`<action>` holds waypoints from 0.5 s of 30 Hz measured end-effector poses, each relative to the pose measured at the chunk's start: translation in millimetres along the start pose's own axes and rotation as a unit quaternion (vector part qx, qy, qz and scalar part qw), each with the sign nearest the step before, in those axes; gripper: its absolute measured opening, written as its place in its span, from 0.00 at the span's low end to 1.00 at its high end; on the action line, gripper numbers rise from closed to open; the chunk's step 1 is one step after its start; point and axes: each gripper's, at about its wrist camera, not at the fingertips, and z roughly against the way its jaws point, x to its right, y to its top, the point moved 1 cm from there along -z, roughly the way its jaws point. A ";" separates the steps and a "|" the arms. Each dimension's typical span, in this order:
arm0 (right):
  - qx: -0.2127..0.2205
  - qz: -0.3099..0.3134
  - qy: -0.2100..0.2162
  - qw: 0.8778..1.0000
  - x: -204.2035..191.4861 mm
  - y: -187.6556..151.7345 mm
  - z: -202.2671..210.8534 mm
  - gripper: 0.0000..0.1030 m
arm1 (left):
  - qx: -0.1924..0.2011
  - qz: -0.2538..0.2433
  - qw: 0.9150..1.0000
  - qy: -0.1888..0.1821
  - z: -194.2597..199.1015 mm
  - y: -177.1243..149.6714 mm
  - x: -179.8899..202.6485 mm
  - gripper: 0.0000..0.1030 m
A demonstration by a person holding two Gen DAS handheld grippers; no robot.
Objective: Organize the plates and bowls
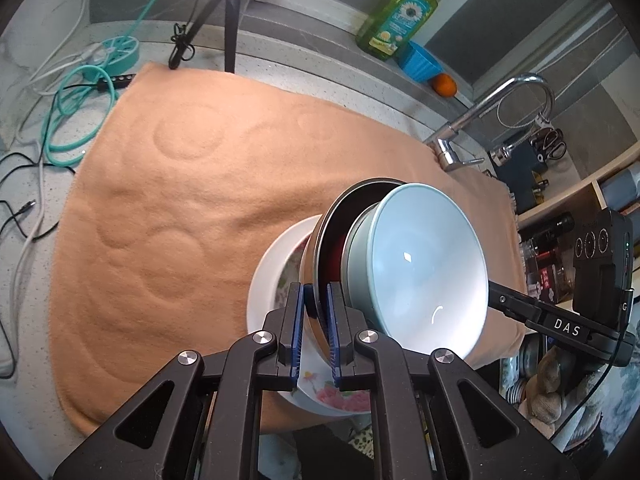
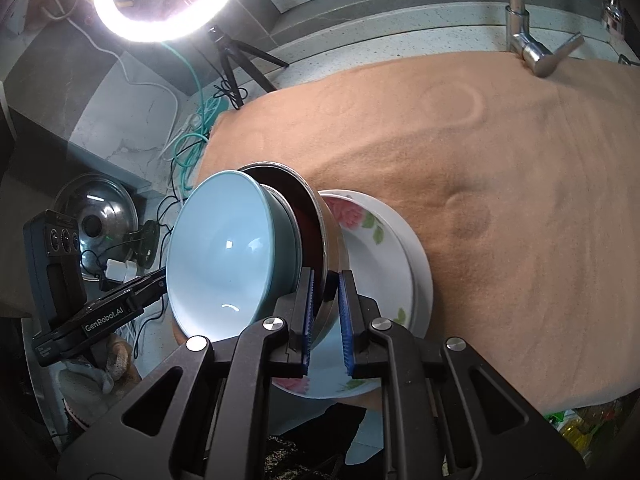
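Observation:
A light blue bowl (image 1: pixel 420 264) (image 2: pixel 224 256) is nested inside a steel bowl (image 1: pixel 315 246) (image 2: pixel 333 248) with a dark red inside. Both stand over stacked white plates with pink flowers (image 1: pixel 262 280) (image 2: pixel 400 264), near the front edge of an orange towel (image 1: pixel 180 200) (image 2: pixel 520 200). My left gripper (image 1: pixel 316 304) is shut on the steel bowl's rim, one pad inside and one outside. My right gripper (image 2: pixel 326 292) is shut on the same rim on the opposite side. Whether the steel bowl rests on the plates I cannot tell.
A faucet (image 1: pixel 516 96) (image 2: pixel 520 36) stands at the towel's far side. A green soap bottle (image 1: pixel 400 16), a blue cup (image 1: pixel 420 60) and an orange (image 1: pixel 445 85) line the ledge. A tripod (image 1: pixel 230 20), cables (image 1: pixel 68 92), a ring light (image 2: pixel 168 0) and a pot lid (image 2: pixel 96 216) are on the other side.

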 end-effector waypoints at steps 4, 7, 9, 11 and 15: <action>-0.001 -0.005 -0.004 1.000 5.9 -3.6 -0.2 0.13 | -0.006 -0.005 1.000 0.001 -4.1 -2.7 3.6 0.09; -0.002 -0.009 -0.006 1.000 9.0 -5.6 -1.0 0.13 | -0.009 -0.008 1.000 0.001 -6.6 -4.0 5.0 0.09; -0.003 -0.011 -0.006 1.000 10.5 -7.3 -1.8 0.13 | -0.011 -0.008 1.000 0.002 -8.5 -5.0 6.0 0.09; -0.005 -0.013 -0.006 1.000 11.3 -8.4 -3.3 0.13 | -0.013 -0.008 1.000 0.003 -10.2 -5.4 6.2 0.09; -0.009 -0.017 -0.006 1.000 14.2 -10.6 -5.1 0.13 | -0.016 -0.009 1.000 0.004 -12.6 -6.5 6.3 0.09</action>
